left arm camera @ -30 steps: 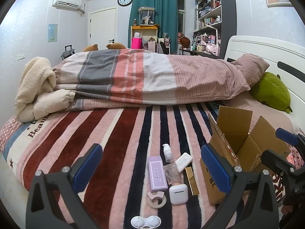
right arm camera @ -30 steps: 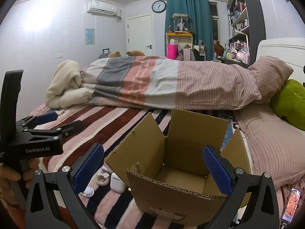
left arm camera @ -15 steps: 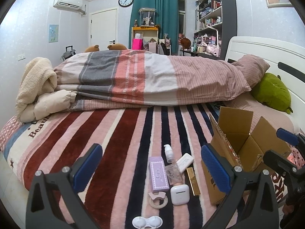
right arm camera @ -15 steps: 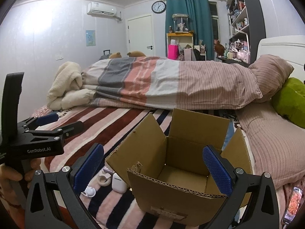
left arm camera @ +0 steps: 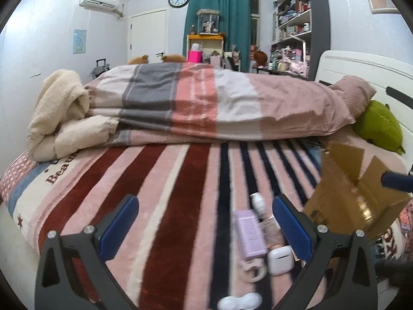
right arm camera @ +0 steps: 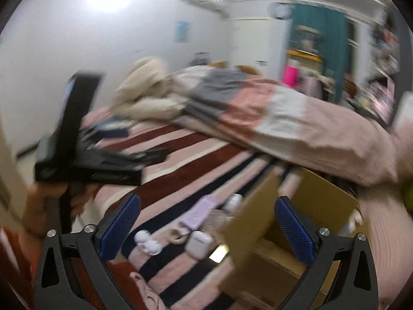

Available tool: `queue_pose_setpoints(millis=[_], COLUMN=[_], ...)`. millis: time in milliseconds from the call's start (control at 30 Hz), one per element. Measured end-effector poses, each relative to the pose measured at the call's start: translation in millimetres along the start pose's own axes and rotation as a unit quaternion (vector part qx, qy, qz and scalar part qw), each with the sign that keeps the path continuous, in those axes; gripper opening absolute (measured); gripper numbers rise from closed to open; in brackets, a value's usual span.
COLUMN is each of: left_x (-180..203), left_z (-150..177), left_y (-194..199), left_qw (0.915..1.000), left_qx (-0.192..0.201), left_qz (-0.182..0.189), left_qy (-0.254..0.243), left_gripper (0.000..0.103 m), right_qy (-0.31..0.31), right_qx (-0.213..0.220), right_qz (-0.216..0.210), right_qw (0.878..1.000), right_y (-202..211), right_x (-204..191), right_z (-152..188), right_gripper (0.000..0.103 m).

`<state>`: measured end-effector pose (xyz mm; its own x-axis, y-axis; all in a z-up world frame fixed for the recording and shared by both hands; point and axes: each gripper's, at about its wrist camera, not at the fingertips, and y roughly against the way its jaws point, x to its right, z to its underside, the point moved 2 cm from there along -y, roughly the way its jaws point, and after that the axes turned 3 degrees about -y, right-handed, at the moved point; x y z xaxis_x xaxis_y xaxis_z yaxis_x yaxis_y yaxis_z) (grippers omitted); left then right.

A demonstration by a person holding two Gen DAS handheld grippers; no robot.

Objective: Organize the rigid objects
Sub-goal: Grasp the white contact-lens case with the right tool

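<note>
Several small items lie on the striped blanket: a purple box (left arm camera: pixel 250 235), a white earbud case (left arm camera: pixel 280 259), a white bottle (left arm camera: pixel 258 202), a tape ring (left arm camera: pixel 254 268) and a white two-lobed case (left arm camera: pixel 238 303). My left gripper (left arm camera: pixel 204 206) is open above the blanket, and the items sit just inside its right finger. The open cardboard box (left arm camera: pixel 353 191) stands to their right. The right wrist view is blurred. My right gripper (right arm camera: pixel 207 204) has its jaws closing, with nothing pressed between them. It hovers over the purple box (right arm camera: pixel 200 211), the earbud case (right arm camera: pixel 198 241) and a flap of the cardboard box (right arm camera: pixel 309 206).
A folded striped duvet (left arm camera: pixel 206 103) and a cream blanket (left arm camera: pixel 59 113) lie across the far side of the bed. A green plush (left arm camera: pixel 379 126) rests by the headboard. A person's hand (right arm camera: pixel 38 206) holds the left gripper at the left of the right wrist view.
The left wrist view has shifted left and lower, so the items now sit at its right finger. The right wrist view has rolled and swung left, from the box's inside toward the items.
</note>
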<state>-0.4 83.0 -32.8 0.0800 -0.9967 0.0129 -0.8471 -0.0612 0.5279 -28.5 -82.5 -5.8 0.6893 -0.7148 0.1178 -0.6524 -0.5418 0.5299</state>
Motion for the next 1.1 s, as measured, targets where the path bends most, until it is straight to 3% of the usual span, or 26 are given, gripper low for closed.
queue_pose_setpoints(millis=[100, 167, 233, 300, 433, 567, 767, 800, 967, 1100], left_x=[-25.8, -44.5, -55.6, -60.8, -57.8, -57.2, -54.6, -54.2, -50.6, -37.9], left_z=[17.0, 33.7, 47.5, 62.0, 86.7, 99.9, 106.0, 106.3, 102.6, 86.7], left_y=[-8.1, -16.3, -24.6, -34.0, -49.6, -58.7, -62.3, -62.5, -57.7, -49.8], left_qw=[0.9999, 0.9996, 0.9992, 0.9989, 0.9985, 0.9962, 0.9938, 0.9930, 0.9840, 0.9699], left_qx=[-0.001, -0.002, -0.010, -0.025, -0.044, -0.059, -0.072, -0.073, -0.078, -0.081], left_qz=[-0.008, -0.007, 0.006, 0.026, 0.024, 0.061, 0.083, 0.091, 0.160, 0.229], left_qy=[0.013, 0.029, 0.037, 0.031, -0.021, -0.021, -0.020, -0.018, -0.005, -0.008], left_gripper=[0.103, 0.103, 0.103, 0.103, 0.103, 0.103, 0.103, 0.103, 0.103, 0.102], right_qy=[0.063, 0.075, 0.081, 0.078, 0.065, 0.067, 0.085, 0.088, 0.105, 0.096], right_qx=[-0.026, -0.065, -0.099, -0.139, -0.193, -0.229, -0.246, -0.246, -0.242, -0.202], right_qz=[-0.042, -0.086, -0.117, -0.136, -0.162, -0.171, -0.184, -0.185, -0.165, -0.147], right_qw=[0.997, 0.991, 0.985, 0.978, 0.966, 0.956, 0.948, 0.947, 0.950, 0.964], right_y=[-28.4, -53.8, -76.3, -100.5, -137.3, -160.7, -181.0, -182.3, -186.7, -162.2], right_x=[-36.7, -53.2, -62.0, -65.2, -67.0, -65.0, -67.0, -66.7, -65.9, -66.8], right_z=[6.9, 18.2, 30.8, 46.9, 72.2, 93.0, 106.0, 106.6, 107.5, 94.7], right_gripper=[0.079, 0.079, 0.071, 0.056, 0.054, 0.054, 0.052, 0.047, 0.030, 0.028])
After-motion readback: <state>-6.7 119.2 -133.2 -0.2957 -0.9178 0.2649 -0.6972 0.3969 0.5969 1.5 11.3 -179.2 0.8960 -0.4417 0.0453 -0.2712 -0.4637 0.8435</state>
